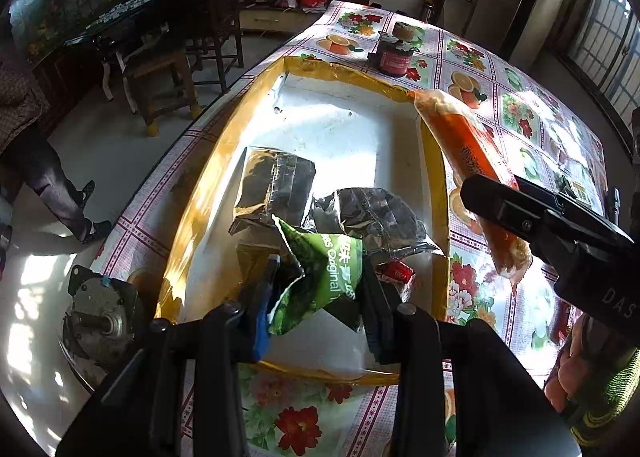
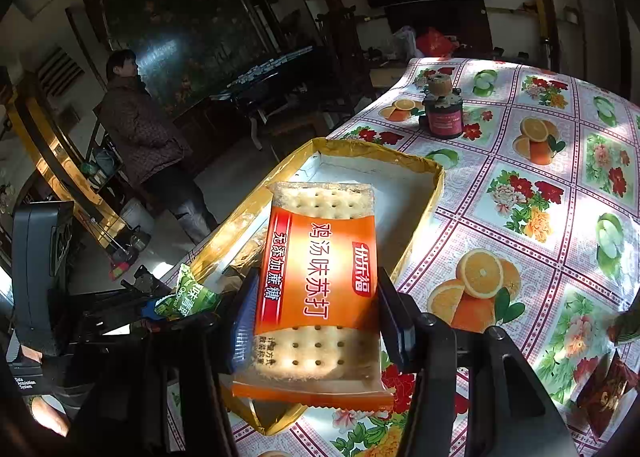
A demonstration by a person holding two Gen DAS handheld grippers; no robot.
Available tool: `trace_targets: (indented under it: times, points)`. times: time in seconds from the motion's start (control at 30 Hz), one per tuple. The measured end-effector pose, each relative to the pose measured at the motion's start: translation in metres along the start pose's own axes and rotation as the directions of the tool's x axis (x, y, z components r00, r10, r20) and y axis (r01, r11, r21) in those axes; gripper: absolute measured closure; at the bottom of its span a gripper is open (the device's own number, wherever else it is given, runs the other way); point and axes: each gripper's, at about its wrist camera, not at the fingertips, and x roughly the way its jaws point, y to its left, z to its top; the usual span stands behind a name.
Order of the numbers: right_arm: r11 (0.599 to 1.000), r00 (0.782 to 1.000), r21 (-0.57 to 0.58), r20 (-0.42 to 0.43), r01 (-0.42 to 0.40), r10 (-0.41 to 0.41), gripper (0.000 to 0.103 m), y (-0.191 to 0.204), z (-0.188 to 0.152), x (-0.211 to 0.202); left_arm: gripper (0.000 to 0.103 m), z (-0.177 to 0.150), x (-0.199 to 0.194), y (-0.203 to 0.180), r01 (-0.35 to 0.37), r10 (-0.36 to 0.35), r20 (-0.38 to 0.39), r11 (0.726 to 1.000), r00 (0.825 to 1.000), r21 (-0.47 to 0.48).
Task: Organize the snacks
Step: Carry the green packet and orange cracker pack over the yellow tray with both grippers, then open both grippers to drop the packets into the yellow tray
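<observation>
While a green packet (image 1: 324,277) is gripped by the left hand-held gripper (image 1: 320,289), crackers (image 2: 320,289), clamped in the right hand-held gripper (image 2: 316,317), are apparently being boxed; lowering into the tray (image 2: 424,173) is needed.

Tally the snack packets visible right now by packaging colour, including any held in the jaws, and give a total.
Silver foil packets: 2, in the tray: one, another
Green packet: 1, held by left gripper
Orange cracker packet: 1, held by right gripper
Red packets: 2: one in tray, one on tablecloth
Total: 6
</observation>
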Motion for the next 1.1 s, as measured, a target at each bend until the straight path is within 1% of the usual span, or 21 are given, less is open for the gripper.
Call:
trace_targets:
  times: [0.23, 0.43, 0.6, 0.7, 0.77, 0.87, 0.97, 1.1]
  points:
    - [1.000, 1.000, 0.009, -0.005, 0.010, -0.010, 0.050, -0.004, 0.006, 0.009, 0.065, 0.015, 0.002, 0.000, -0.004, 0.004, 0.020, 1.000, 1.000, 0.005]
    - [0.999, 1.000, 0.013, -0.010, 0.029, -0.029, 0.050, -0.008, 0.020, 0.026, 0.065, 0.046, 0.017, 0.001, -0.014, 0.014, 0.029, 1.000, 0.999, -0.010]
    - [0.998, 0.998, 0.001, -0.025, 0.058, -0.058, 0.050, -0.013, 0.033, 0.048, 0.065, 0.077, 0.035, 0.004, -0.039, 0.040, 0.025, 0.999, 0.999, -0.035]
    - [0.997, 0.996, -0.007, -0.046, 0.073, -0.073, 0.050, -0.016, 0.039, 0.064, 0.065, 0.091, 0.052, 0.007, -0.068, 0.068, -0.001, 0.996, 0.998, -0.055]
    - [0.997, 0.995, -0.004, -0.058, 0.078, -0.078, 0.050, -0.020, 0.041, 0.073, 0.065, 0.096, 0.064, 0.012, -0.069, 0.067, -0.027, 0.995, 0.997, -0.074]
    - [0.997, 0.994, -0.009, -0.079, 0.079, -0.079, 0.050, -0.023, 0.040, 0.084, 0.065, 0.095, 0.078, 0.016, -0.086, 0.081, -0.059, 0.993, 0.995, -0.085]
    - [0.996, 0.991, -0.022, -0.100, 0.081, -0.083, 0.050, -0.022, 0.037, 0.092, 0.064, 0.093, 0.088, 0.020, -0.117, 0.110, -0.086, 0.989, 0.990, -0.088]
    - [0.996, 0.990, -0.040, -0.111, 0.085, -0.089, 0.050, -0.021, 0.036, 0.098, 0.063, 0.093, 0.091, 0.024, -0.130, 0.119, -0.105, 0.986, 0.987, -0.104]
